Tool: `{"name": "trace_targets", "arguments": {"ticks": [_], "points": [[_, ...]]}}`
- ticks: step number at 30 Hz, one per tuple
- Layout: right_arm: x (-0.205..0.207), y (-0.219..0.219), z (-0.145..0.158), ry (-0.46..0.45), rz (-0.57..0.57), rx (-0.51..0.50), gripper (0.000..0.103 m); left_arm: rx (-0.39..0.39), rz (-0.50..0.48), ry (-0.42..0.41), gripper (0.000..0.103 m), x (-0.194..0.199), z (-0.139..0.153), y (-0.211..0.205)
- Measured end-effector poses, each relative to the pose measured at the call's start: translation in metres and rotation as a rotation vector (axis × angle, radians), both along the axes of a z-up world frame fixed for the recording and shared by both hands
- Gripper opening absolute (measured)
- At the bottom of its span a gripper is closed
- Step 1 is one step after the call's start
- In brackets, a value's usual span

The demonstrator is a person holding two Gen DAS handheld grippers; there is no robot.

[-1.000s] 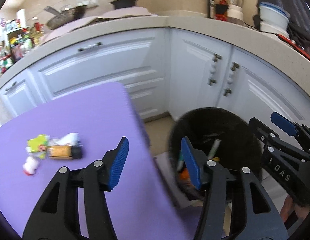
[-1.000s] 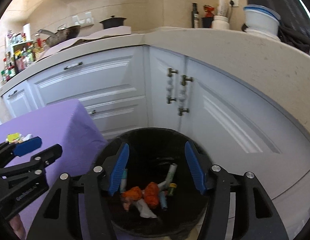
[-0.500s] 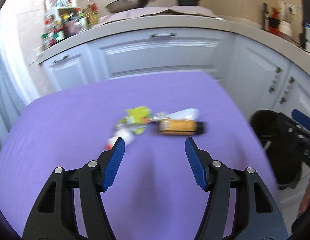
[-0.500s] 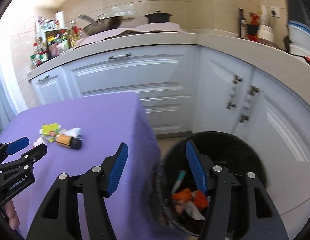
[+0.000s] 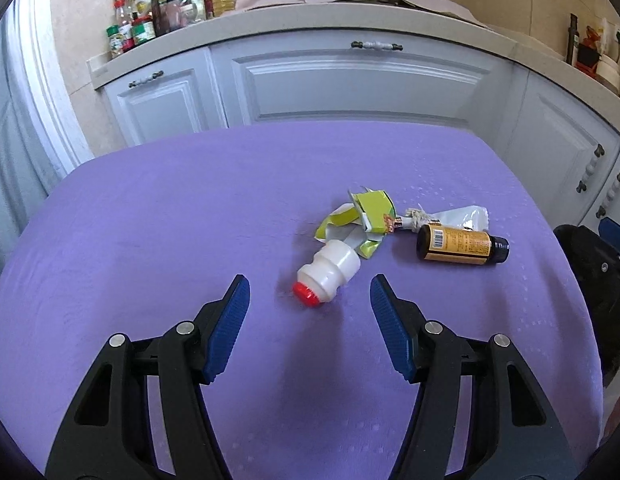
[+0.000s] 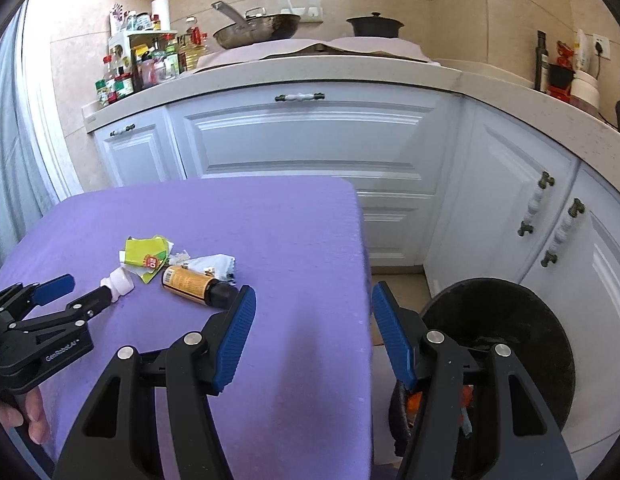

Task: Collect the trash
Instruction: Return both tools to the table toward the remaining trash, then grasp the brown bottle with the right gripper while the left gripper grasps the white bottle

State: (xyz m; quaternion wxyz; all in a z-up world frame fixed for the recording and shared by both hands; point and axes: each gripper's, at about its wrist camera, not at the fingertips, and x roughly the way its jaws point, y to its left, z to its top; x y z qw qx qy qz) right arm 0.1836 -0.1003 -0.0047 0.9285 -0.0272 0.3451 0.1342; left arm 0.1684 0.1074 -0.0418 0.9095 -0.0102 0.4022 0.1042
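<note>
On the purple counter (image 5: pixel 149 240), just ahead of my spread, empty left tool (image 5: pixel 310 300), lies the white bottle (image 5: pixel 330 272); I should straddle its body squarely before closing.

Purple tablecloth (image 5: pixel 149 240) — white bottle (image 5: pixel 330 270) with red cap, yellow-green carton (image 5: pixel 370 212), amber bottle (image 5: pixel 458 245) — black bin (image 6: pixel 510 320).

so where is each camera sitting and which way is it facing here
Left wrist: on the left gripper, angled down at the purple table, its open jaws toward the white bottle; its own fingers show, the right gripper's at the right edge.
Right wrist: on the right gripper, over the table's edge and the black bin; the left gripper and a hand show.
Shared: white bottle, brown bottle, green wrapper, cabinets.
</note>
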Motion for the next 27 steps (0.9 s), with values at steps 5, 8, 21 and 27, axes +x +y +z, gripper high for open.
{"name": "trace_targets", "arguments": {"ticks": [5, 8, 21, 27], "points": [[0.004, 0.004, -0.003, 0.014, 0.004, -0.002, 0.059, 0.0, -0.01, 0.014, 0.061, 0.007, -0.005, 0.001], [0.007, 0.008, -0.005, 0.025, 0.014, 0.002, 0.06, -0.001, -0.001, 0.009, 0.061, 0.005, -0.003, 0.003], [0.022, 0.057, -0.016, 0.094, 0.152, 0.0, 0.06, -0.01, 0.063, 0.005, 0.061, -0.01, 0.0, 0.035], [0.03, 0.074, -0.025, 0.165, 0.207, 0.0, 0.06, -0.016, 0.08, 0.007, 0.061, -0.014, -0.002, 0.045]]}}
